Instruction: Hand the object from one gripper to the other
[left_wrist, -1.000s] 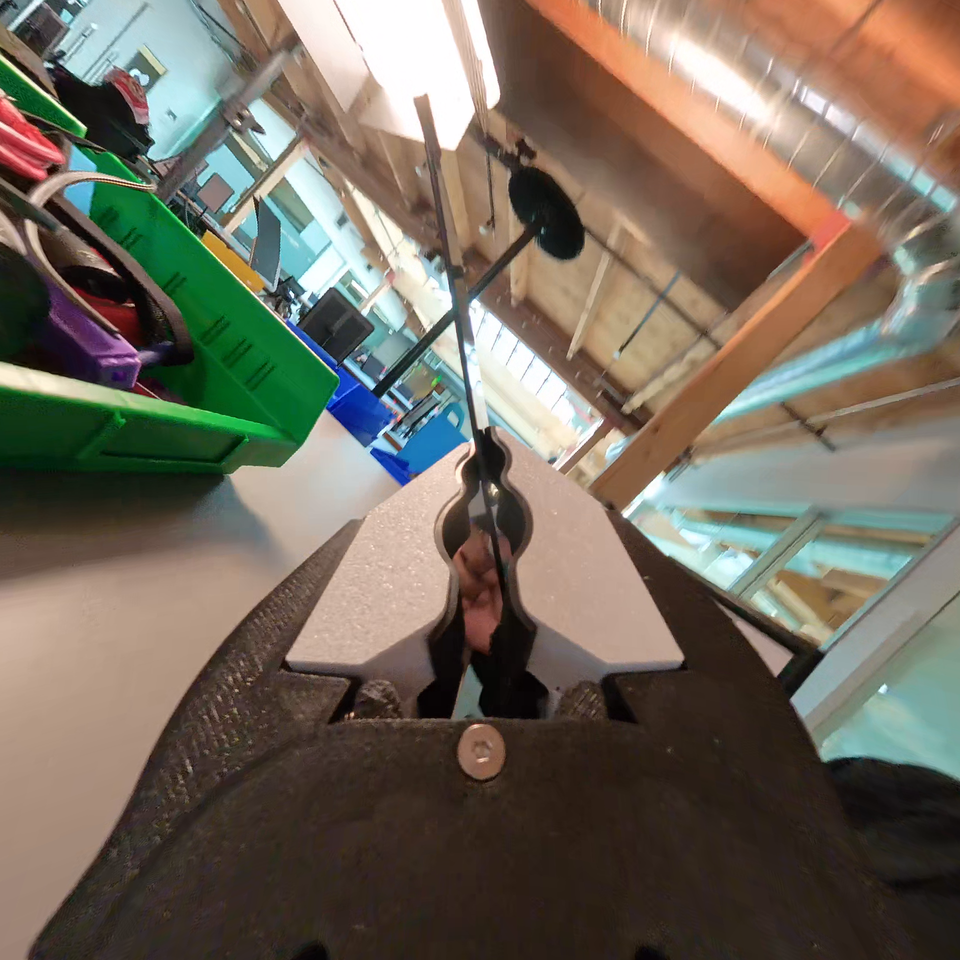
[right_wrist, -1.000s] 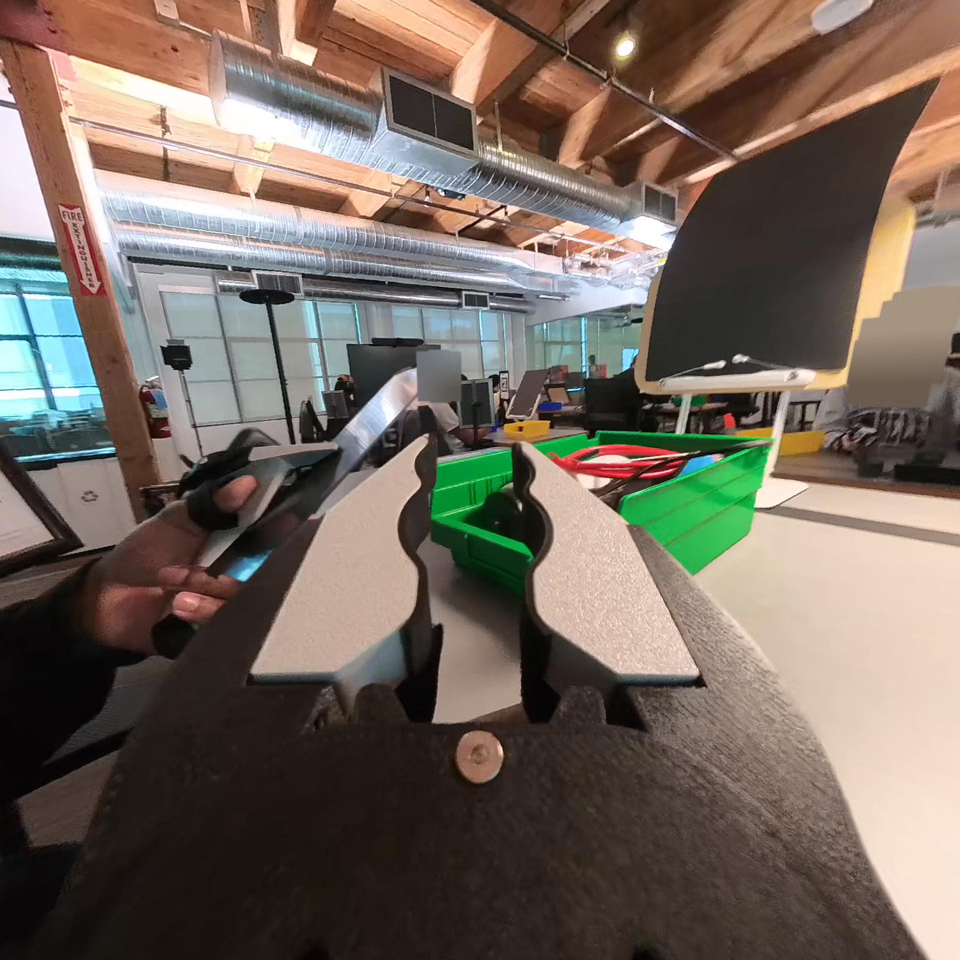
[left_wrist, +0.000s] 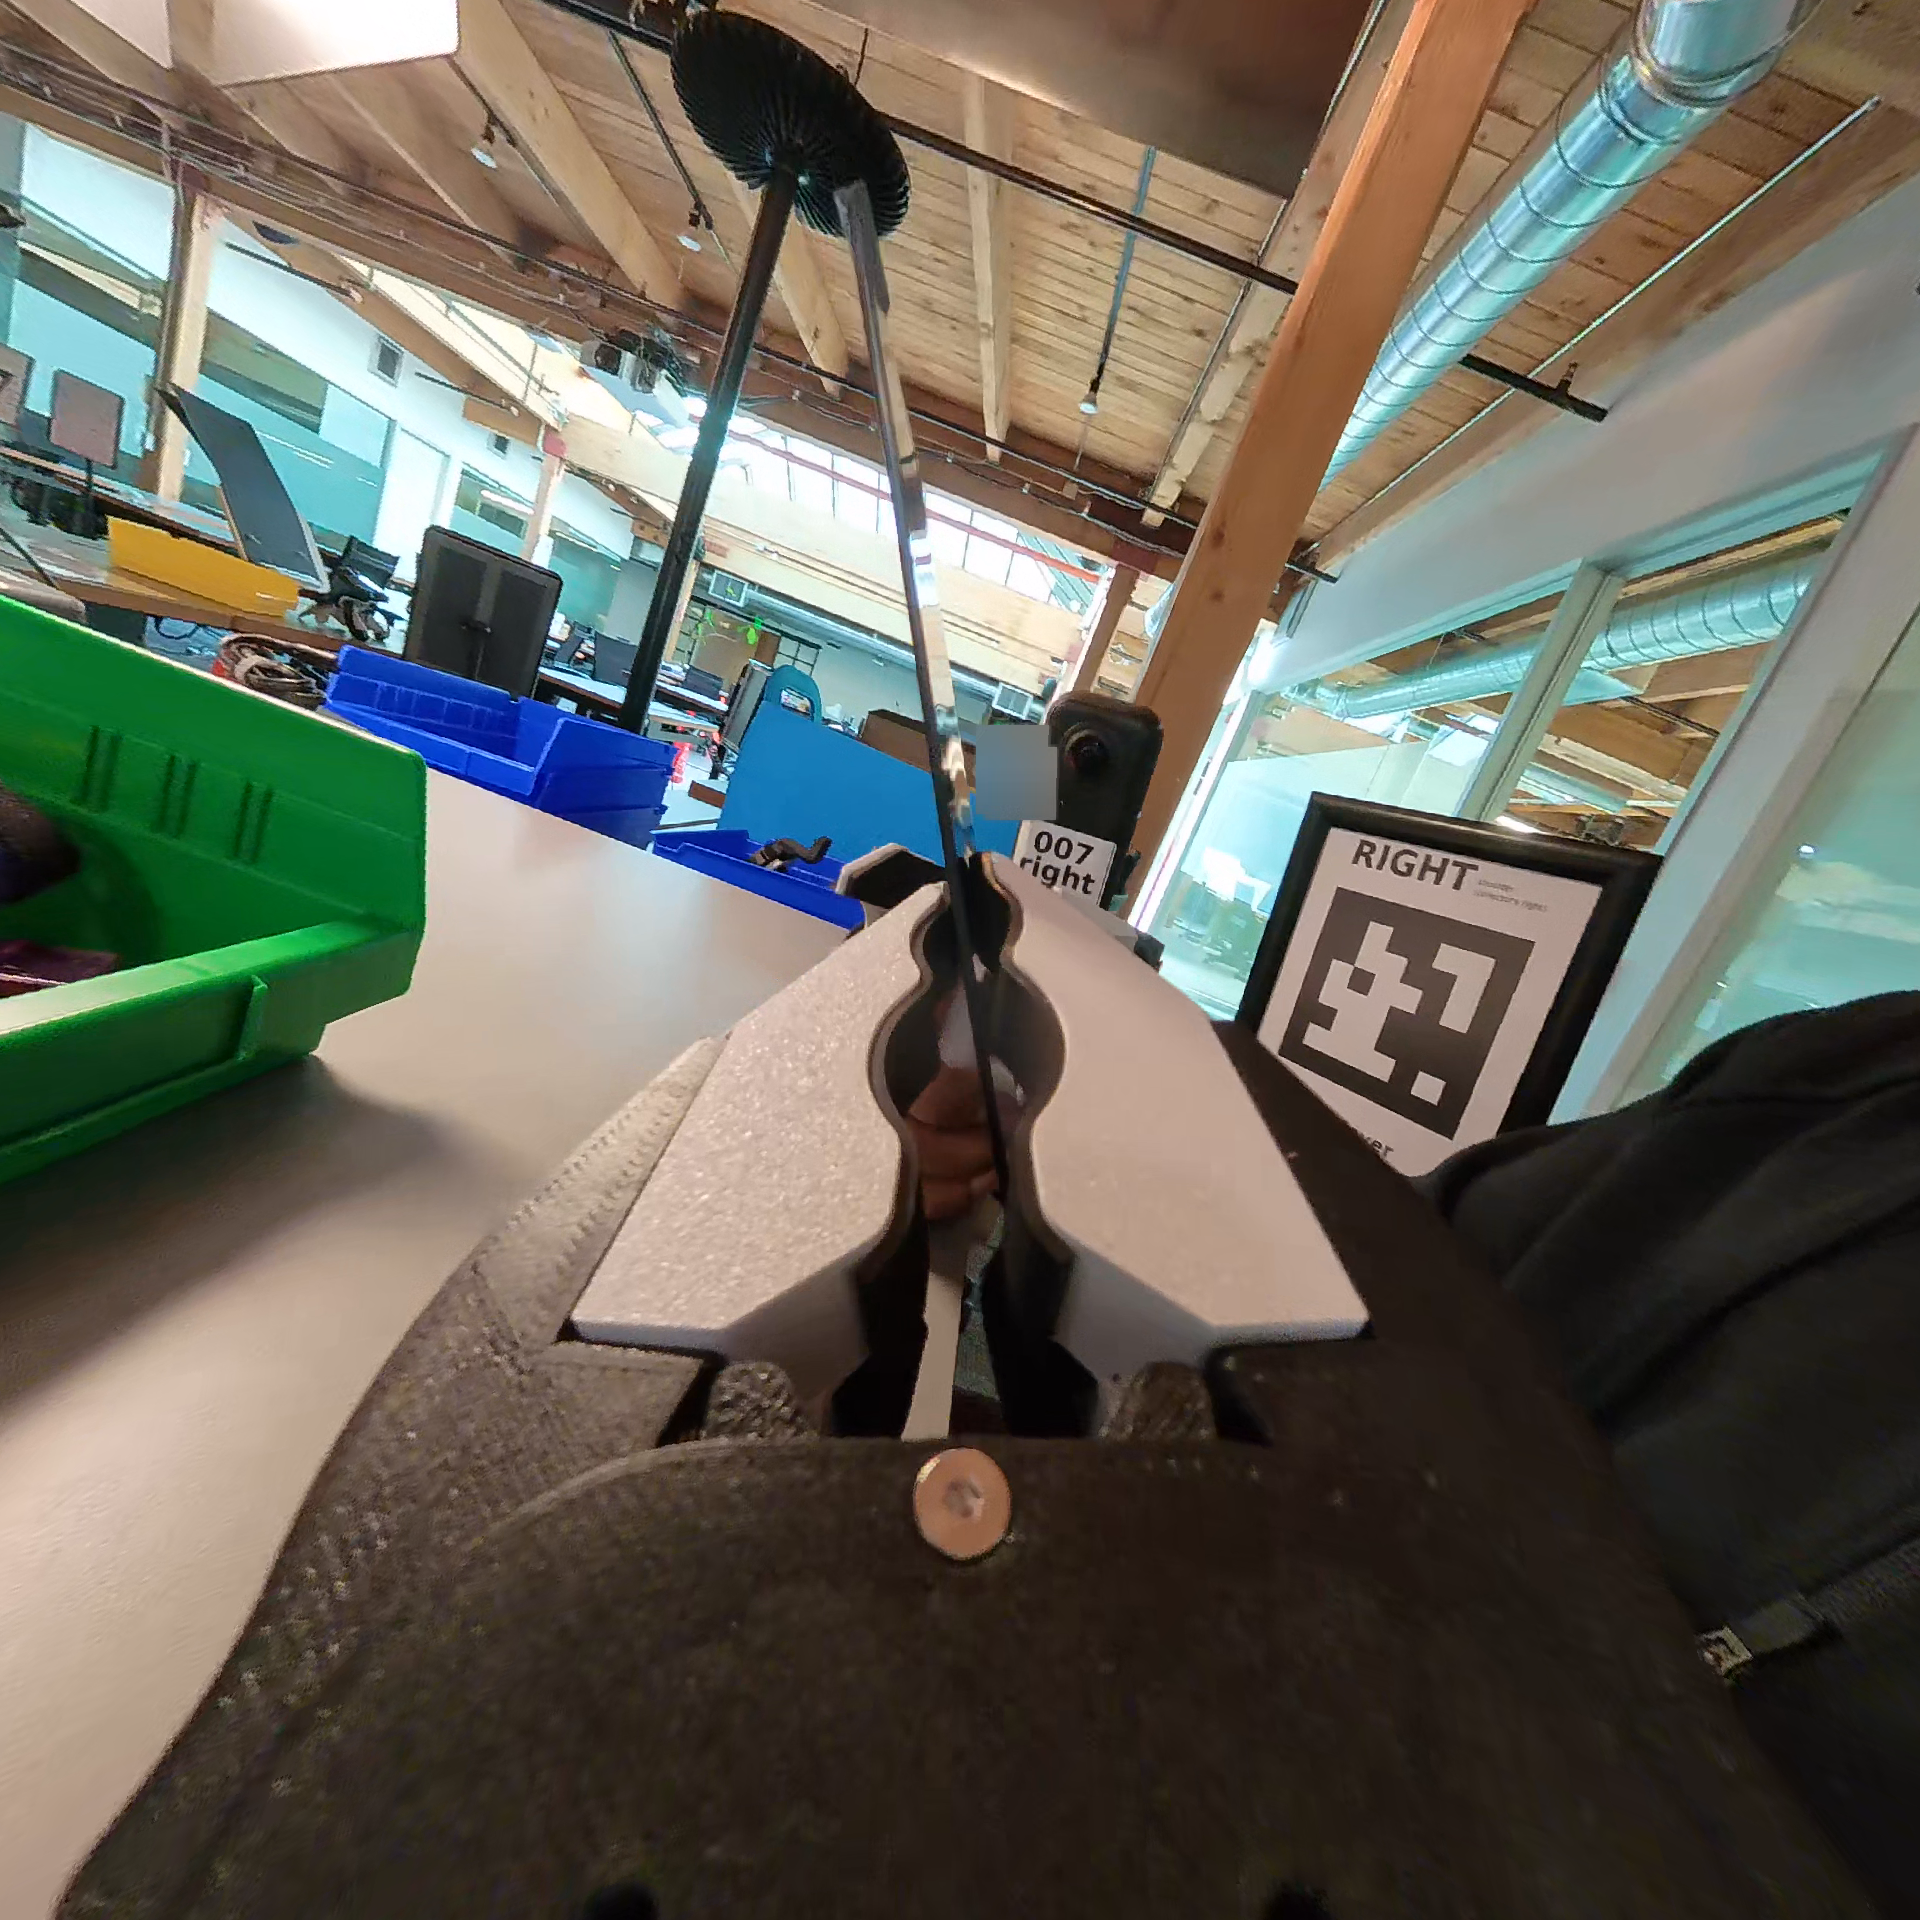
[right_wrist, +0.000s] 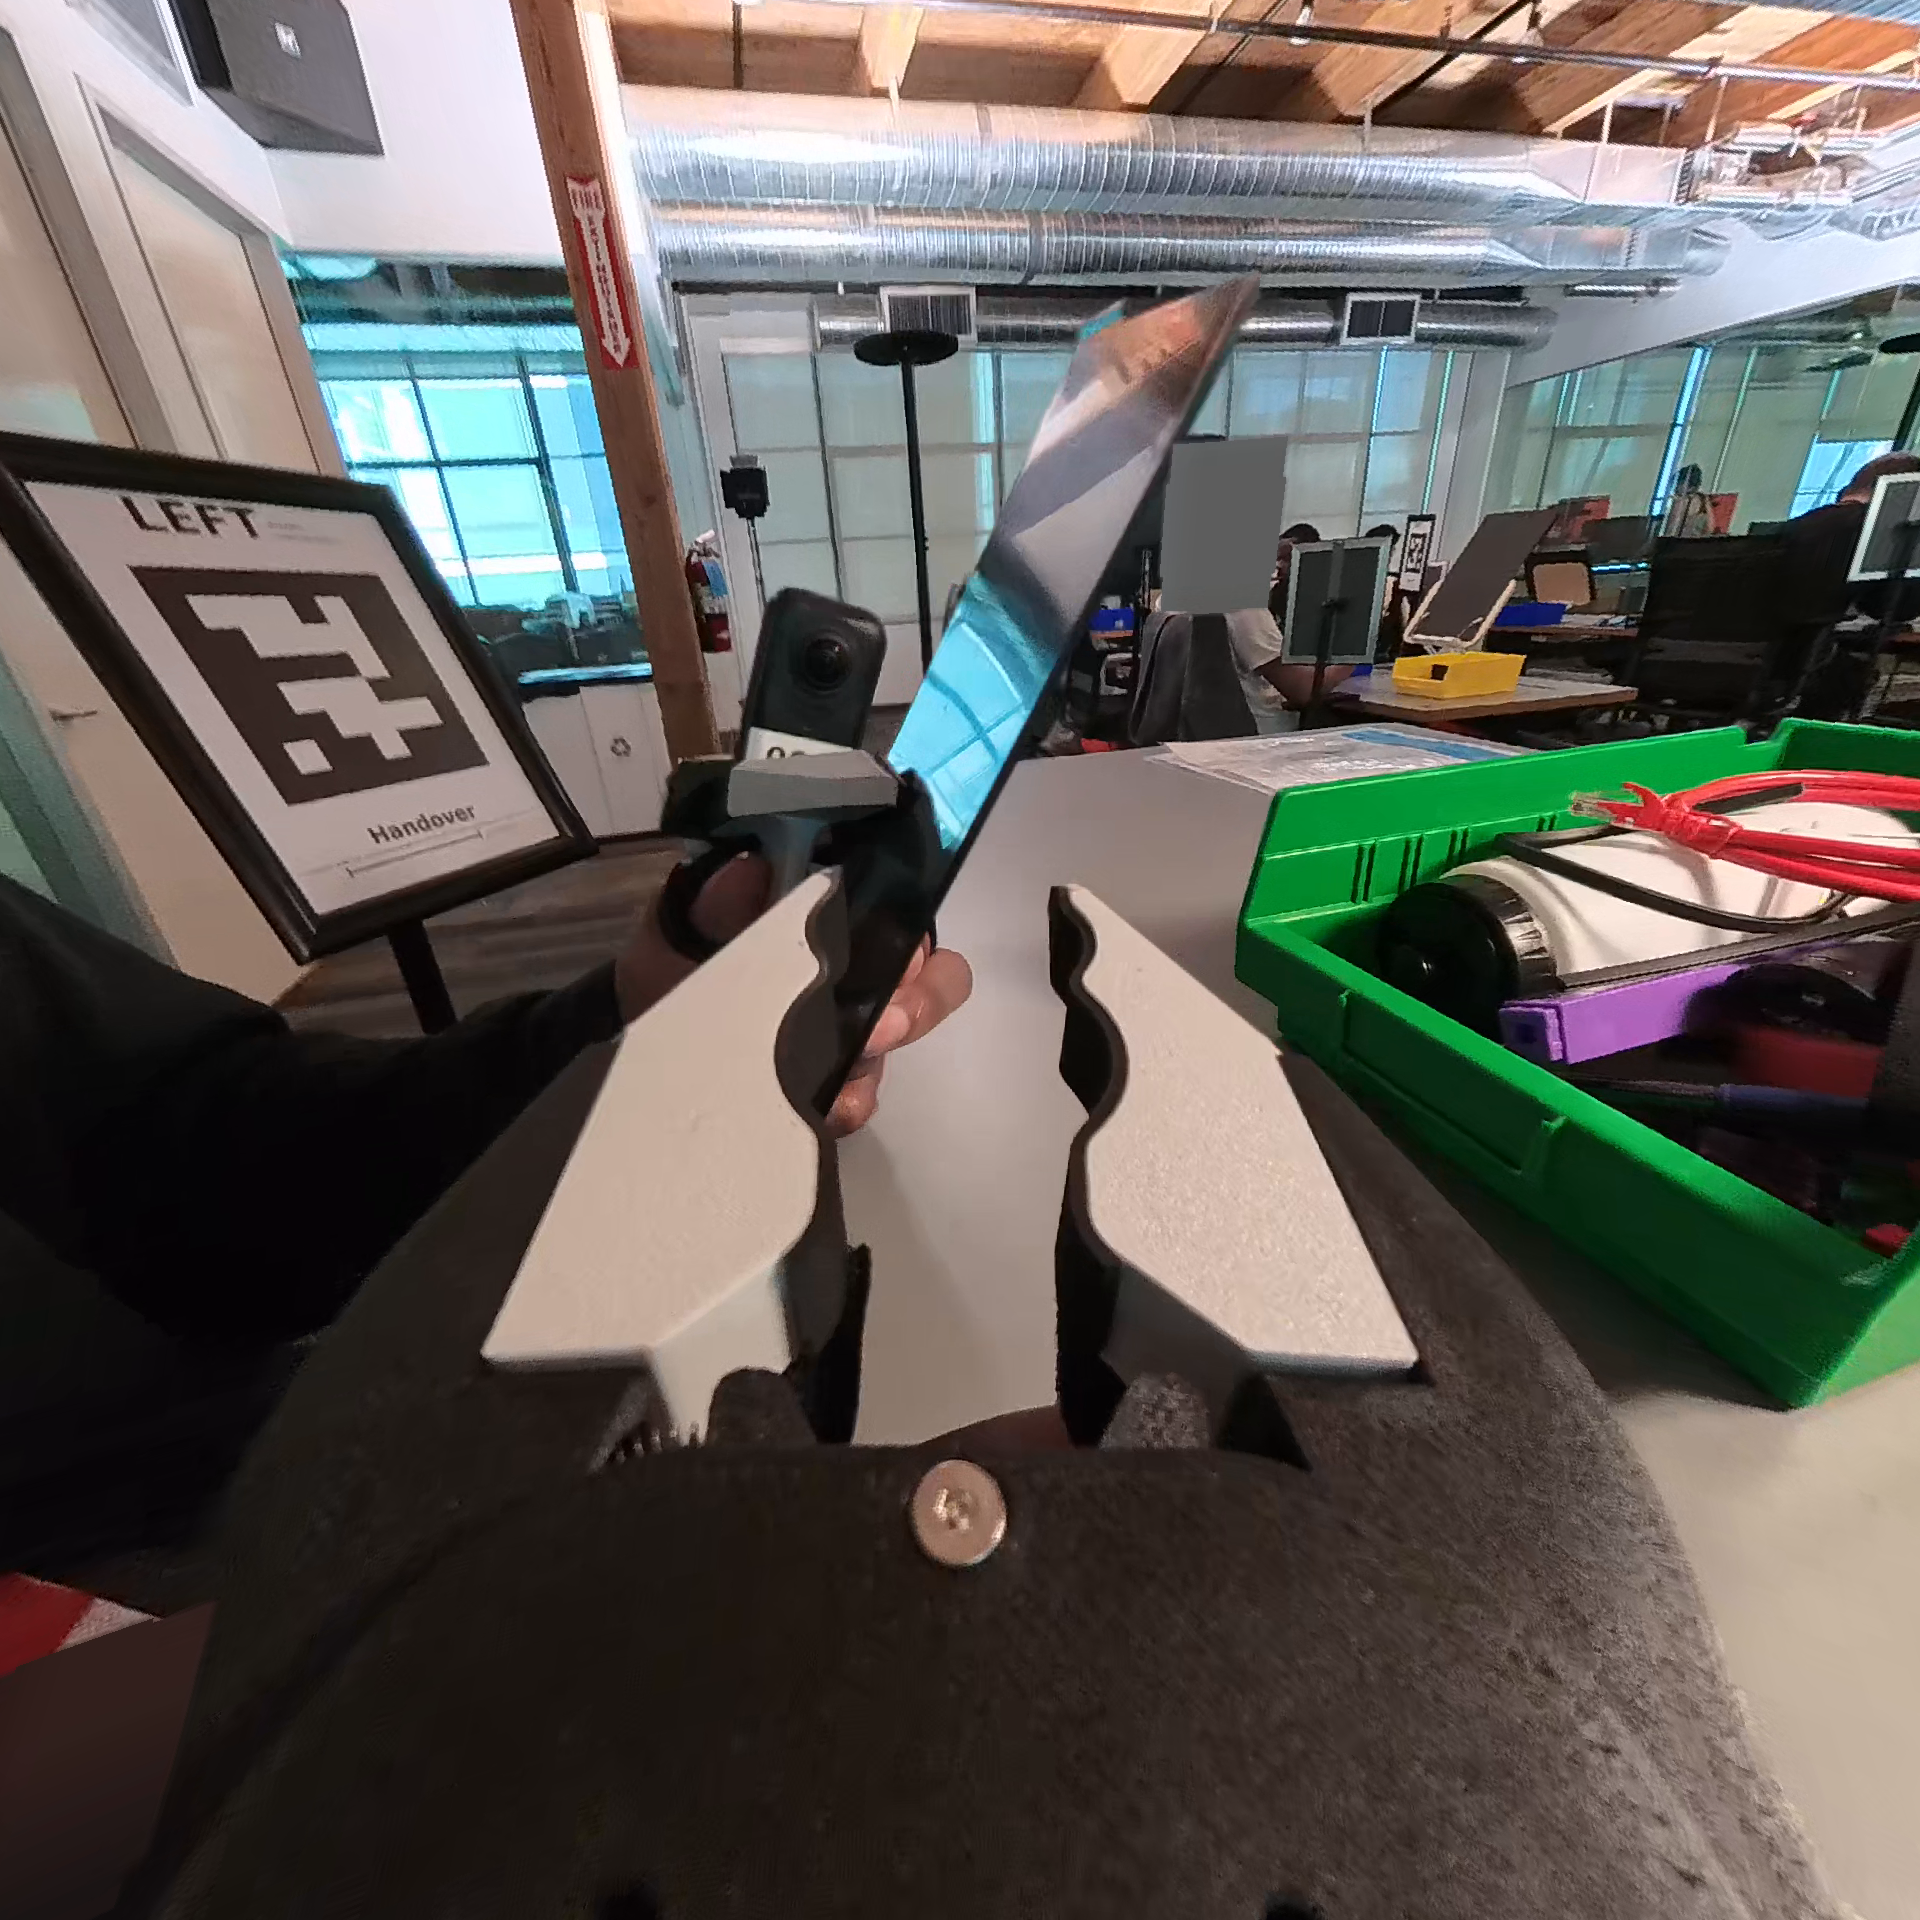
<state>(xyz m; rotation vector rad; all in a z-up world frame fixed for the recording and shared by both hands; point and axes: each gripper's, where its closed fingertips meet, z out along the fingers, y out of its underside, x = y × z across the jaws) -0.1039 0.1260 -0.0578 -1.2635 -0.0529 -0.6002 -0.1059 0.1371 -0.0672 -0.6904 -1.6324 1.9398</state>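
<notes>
Above the grey worktop (right_wrist: 1091, 831), the left gripper (left_wrist: 971, 914) is clamping a thin glossy black panel (right_wrist: 1049, 582) leaning toward one o'clock; the right gripper (right_wrist: 940, 914) is waiting spread apart just beside it

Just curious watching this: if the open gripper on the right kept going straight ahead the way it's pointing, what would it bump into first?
Probably the thin glossy black panel that the left gripper holds up. Its lower edge already sits between the right gripper fingers, by the left one, though depth is unclear.
</notes>
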